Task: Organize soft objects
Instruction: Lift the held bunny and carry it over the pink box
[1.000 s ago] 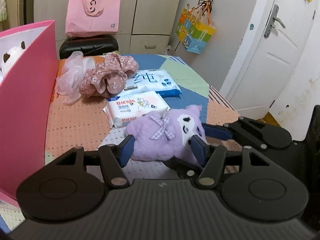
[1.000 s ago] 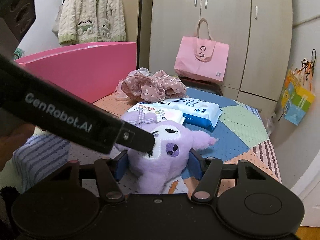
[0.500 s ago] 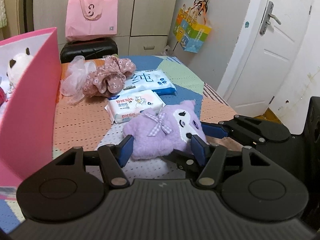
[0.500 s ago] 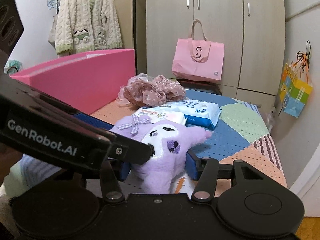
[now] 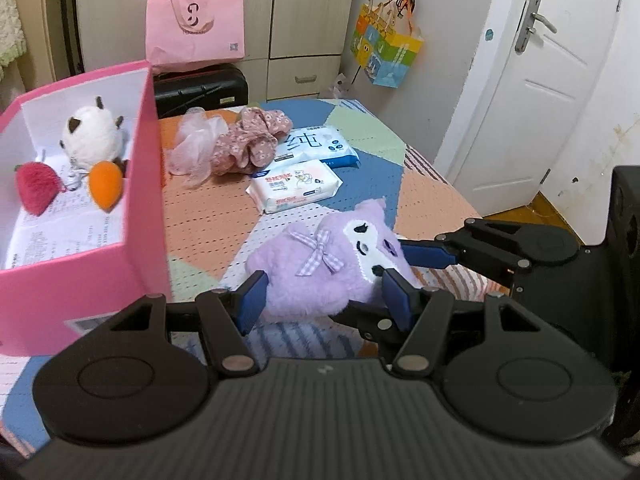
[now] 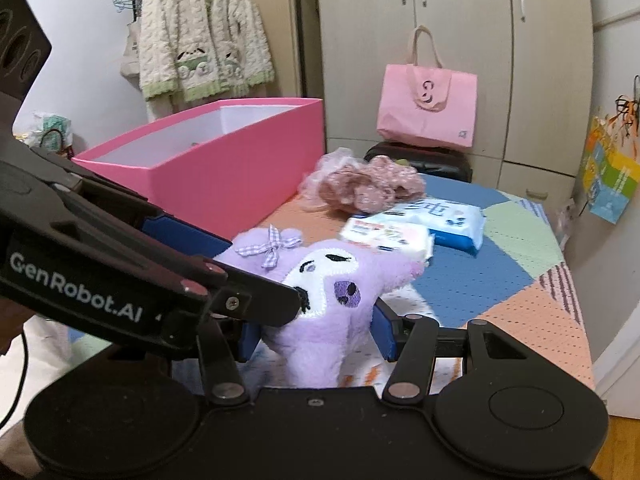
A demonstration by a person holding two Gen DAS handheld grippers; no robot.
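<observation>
A purple plush toy with a checked bow hangs just above the patchwork table cover. My left gripper is shut on its body, a blue pad on each side. My right gripper is shut on its head end, and the right gripper's upper finger reaches in from the right. The left gripper's blue finger crosses the right wrist view from the left. An open pink box stands to the left, holding a white plush, a red one and an orange one.
Farther back on the table lie a floral scrunchie heap, a pink mesh puff and two wipe packs. A black case and a pink bag stand behind the table. A white door is at the right.
Both grippers have risen with the purple plush between them, lifting it off the cover. The right jaws have drawn tighter on its head. The inside of the pink box has come into view.
</observation>
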